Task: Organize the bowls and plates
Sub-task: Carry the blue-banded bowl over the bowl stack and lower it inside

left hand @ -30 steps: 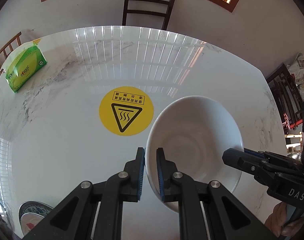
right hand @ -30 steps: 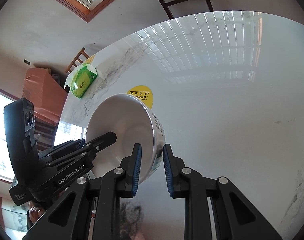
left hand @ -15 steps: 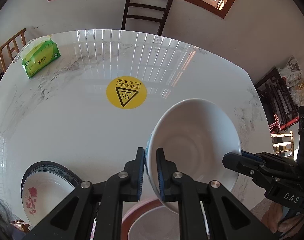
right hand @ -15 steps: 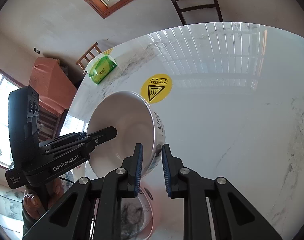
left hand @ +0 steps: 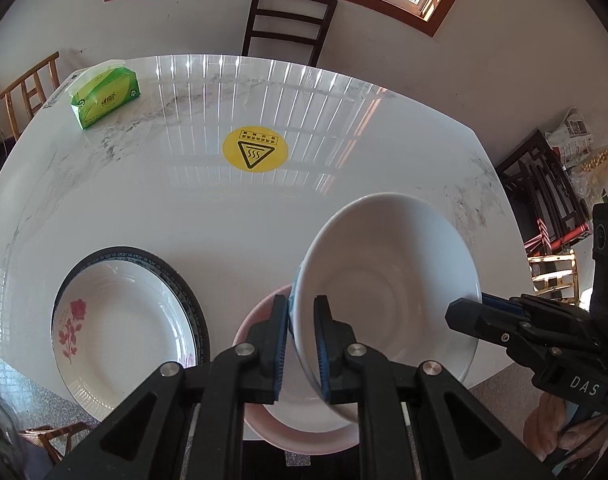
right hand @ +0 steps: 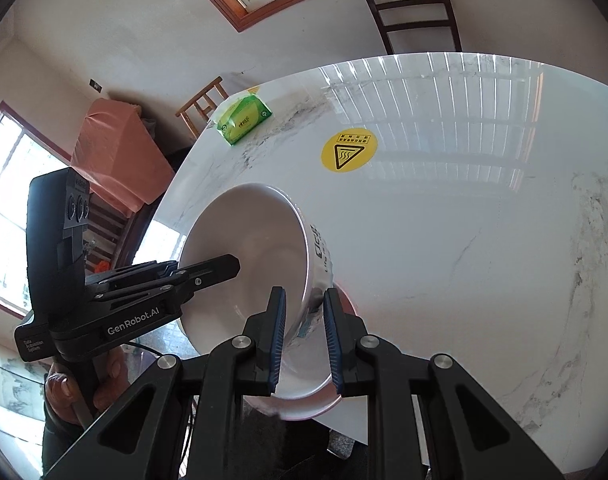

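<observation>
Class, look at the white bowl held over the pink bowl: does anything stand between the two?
Nothing visible does. The white bowl, tilted and gripped at opposite rims by the left gripper and right gripper, hangs directly above the pink bowl. The flowered plate sits off to the left.

Pink-rimmed plate (left hand: 264, 432): white bowl (left hand: 387, 300) is covering its centre; blue-rimmed plate (left hand: 184, 292): rose plate (left hand: 120, 336) is hiding most.

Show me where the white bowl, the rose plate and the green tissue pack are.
white bowl (left hand: 387, 300): left wrist view, inside of its basin.
rose plate (left hand: 132, 320): left wrist view, bare white centre.
green tissue pack (right hand: 244, 119): right wrist view, its top face.
</observation>
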The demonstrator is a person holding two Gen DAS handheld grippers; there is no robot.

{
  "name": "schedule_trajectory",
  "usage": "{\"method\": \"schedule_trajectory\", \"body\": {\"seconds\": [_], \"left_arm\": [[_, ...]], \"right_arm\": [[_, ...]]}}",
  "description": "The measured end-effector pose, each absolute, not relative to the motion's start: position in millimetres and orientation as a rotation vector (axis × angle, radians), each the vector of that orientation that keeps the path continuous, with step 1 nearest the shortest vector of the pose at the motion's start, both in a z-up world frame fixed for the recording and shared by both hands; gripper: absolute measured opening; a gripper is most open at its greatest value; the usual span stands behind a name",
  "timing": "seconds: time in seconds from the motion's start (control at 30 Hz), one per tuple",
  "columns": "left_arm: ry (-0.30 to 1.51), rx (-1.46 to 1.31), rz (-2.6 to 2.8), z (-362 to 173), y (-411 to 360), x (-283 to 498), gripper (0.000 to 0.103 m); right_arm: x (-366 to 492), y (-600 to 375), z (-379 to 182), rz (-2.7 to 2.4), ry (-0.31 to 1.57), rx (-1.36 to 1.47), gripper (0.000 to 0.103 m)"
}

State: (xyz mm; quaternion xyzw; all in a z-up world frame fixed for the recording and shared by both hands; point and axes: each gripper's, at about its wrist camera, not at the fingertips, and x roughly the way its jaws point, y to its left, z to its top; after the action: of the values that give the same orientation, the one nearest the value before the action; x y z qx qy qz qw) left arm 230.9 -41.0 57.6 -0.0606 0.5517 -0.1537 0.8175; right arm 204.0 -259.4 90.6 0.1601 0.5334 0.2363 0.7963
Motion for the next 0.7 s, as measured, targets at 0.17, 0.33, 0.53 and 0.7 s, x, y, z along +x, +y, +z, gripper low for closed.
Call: {"method": "schedule_trajectory", "body": {"seconds": [0.17,0.33,0.53,0.7], "left_arm": [[1.173,-0.118,-0.326,55,-38,211,0.015],[1.191,-0.124,-0.323,44,-34,199,0.015],[1.214,-0.115,-0.323,28,-34,190,0.015],[1.213,-0.108,-0.317,20,-34,187,0.015]], "right_arm": [[185,-255,85,0.504,1.156,0.334,0.019],[174,-250,75,0.5,1.175,0.33,0.019],[168,-246,64,0.49,1.194,0.332,0.019],[168,-244,58,0.479,1.199,0.337,0.019]]}}
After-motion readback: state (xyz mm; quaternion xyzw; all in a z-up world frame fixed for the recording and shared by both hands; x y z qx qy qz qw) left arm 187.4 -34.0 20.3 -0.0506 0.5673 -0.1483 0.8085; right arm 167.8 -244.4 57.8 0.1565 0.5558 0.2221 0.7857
